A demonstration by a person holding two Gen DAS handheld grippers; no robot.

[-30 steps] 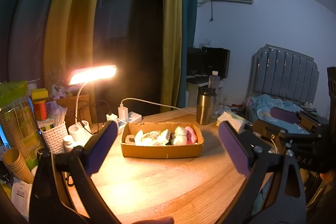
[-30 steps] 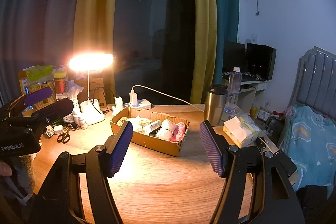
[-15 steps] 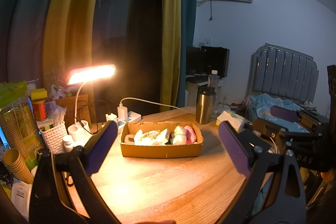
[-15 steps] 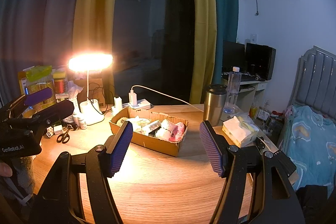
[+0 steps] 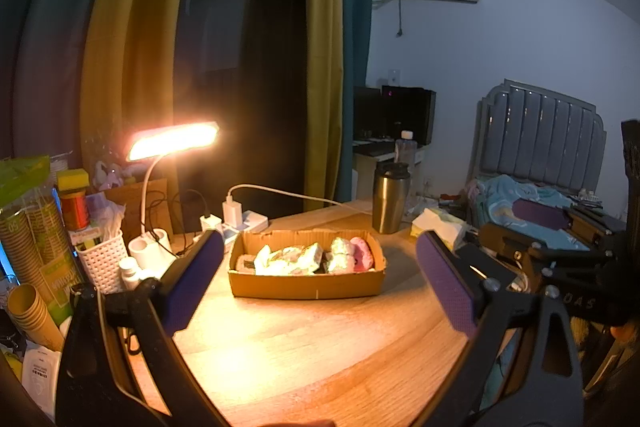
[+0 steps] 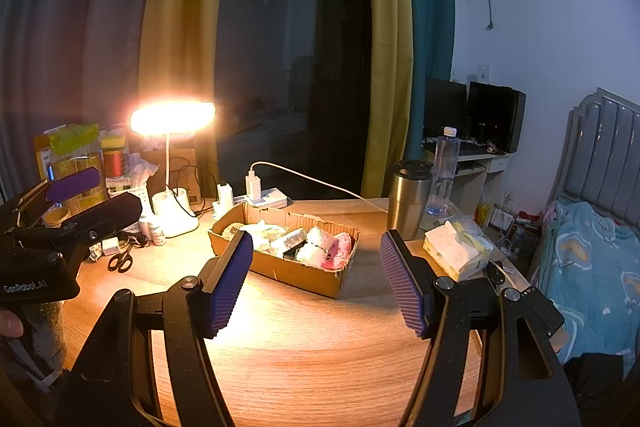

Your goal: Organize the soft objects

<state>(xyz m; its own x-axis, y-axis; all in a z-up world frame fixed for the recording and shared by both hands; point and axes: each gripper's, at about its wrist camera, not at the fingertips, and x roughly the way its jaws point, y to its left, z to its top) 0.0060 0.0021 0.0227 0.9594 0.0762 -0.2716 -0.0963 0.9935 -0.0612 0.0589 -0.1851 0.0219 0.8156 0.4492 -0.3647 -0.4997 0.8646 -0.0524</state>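
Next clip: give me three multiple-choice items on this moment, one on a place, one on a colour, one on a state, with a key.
1. Where do the soft items lie?
A. In the cardboard box
B. On the bed
C. In the white basket

2. What colour are the pads on the right gripper?
A. Red
B. Purple
C. Green

3. In what state is the left gripper?
A. Shut on a cup
B. Shut on a tissue
C. Open, holding nothing

Key: 1 A, the pale and pink soft items sit inside the box on the table. 2 B, both ribbed pads show purple. 3 C, its fingers stand wide apart with only table and box seen between them.
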